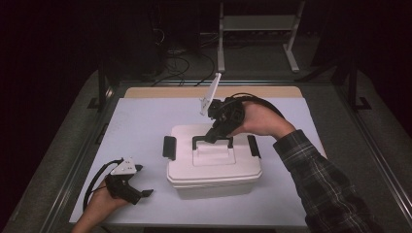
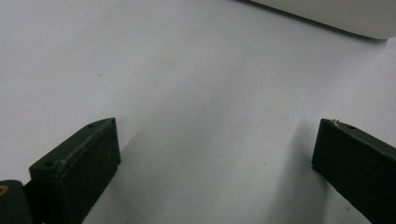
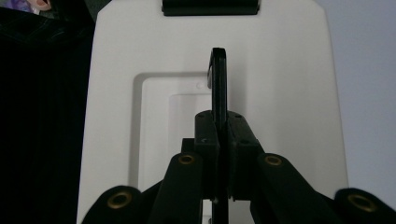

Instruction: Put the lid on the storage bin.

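Note:
A white lidded storage box (image 1: 214, 167) stands in the middle of the white table mat. It has a black carry handle (image 1: 212, 141) on the lid and a black side latch (image 1: 168, 147) at each end. My right gripper (image 1: 214, 137) reaches down from behind the box, shut on that handle. The right gripper view looks along the upright black handle (image 3: 218, 84), pinched between the two pads over the white lid (image 3: 280, 74). My left gripper (image 1: 141, 182) rests at the front left of the mat, open, with bare mat between its jaws (image 2: 215, 158).
The corner of the box (image 2: 336, 16) lies ahead of the left gripper. The second latch (image 1: 253, 145) sits at the box's right end. Beyond the mat's far edge are a metal frame (image 1: 257, 29) and cables on a dark floor.

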Available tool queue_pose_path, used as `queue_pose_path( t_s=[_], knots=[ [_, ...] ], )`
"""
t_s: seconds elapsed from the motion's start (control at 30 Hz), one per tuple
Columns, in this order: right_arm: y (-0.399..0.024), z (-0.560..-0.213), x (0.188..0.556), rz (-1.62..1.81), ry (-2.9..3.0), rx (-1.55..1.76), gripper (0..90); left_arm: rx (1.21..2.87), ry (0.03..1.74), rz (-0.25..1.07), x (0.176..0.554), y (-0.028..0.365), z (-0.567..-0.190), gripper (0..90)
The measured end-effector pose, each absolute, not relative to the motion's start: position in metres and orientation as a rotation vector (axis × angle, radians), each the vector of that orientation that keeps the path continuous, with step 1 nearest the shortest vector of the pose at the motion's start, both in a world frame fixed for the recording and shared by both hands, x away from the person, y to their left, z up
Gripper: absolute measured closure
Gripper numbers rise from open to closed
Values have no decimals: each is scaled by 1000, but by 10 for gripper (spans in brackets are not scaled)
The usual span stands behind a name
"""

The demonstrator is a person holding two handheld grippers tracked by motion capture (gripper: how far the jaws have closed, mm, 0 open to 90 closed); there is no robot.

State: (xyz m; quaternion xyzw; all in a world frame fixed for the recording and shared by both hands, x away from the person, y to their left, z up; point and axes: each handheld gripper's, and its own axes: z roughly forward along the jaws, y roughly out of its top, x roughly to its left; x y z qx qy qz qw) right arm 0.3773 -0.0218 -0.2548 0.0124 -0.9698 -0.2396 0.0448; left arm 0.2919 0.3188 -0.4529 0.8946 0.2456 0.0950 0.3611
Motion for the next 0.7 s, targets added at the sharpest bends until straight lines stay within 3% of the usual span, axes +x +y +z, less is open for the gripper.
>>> queue_pose_path(
  t_s=[0.23,0.33,0.43,0.57,0.7],
  knots=[
    [-20,-259,375,-734,-2979,31,820,2304,633,244,292,319,-453,0],
    [-25,-259,376,-782,-3014,-19,624,2301,636,244,292,319,-453,0],
    [-37,-256,375,-848,-3036,-87,496,2301,636,243,292,319,-453,0],
    [-58,-258,374,-891,-3072,-198,375,2301,635,244,292,319,-453,0],
    [-82,-261,370,-959,-3101,-316,318,2300,636,243,292,319,-453,0]
  ],
)
